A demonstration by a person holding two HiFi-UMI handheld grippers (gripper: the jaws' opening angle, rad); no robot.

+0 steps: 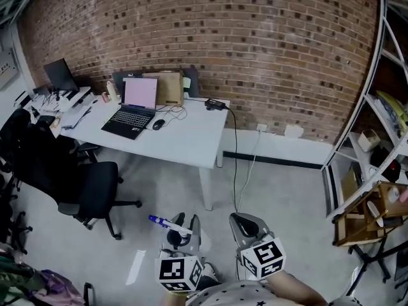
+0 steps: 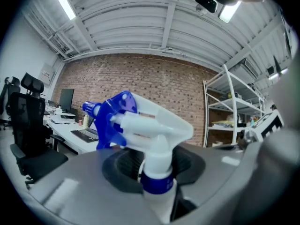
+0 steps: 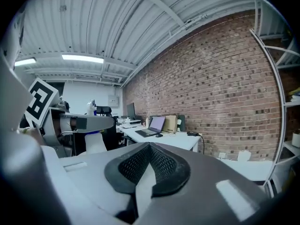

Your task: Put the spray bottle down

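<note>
A white spray bottle with a blue trigger and nozzle stands upright in my left gripper, low in the head view over the floor. In the left gripper view the bottle's head fills the middle, and the left gripper is shut on its neck just under the blue collar. My right gripper hangs beside it on the right, shut, with nothing between its pads. The right gripper view shows the bottle's white body at the left.
A white desk with an open laptop, a mouse and a cardboard box stands ahead against the brick wall. A black office chair sits left of it. A white shelf rack and a wooden rack stand at the right.
</note>
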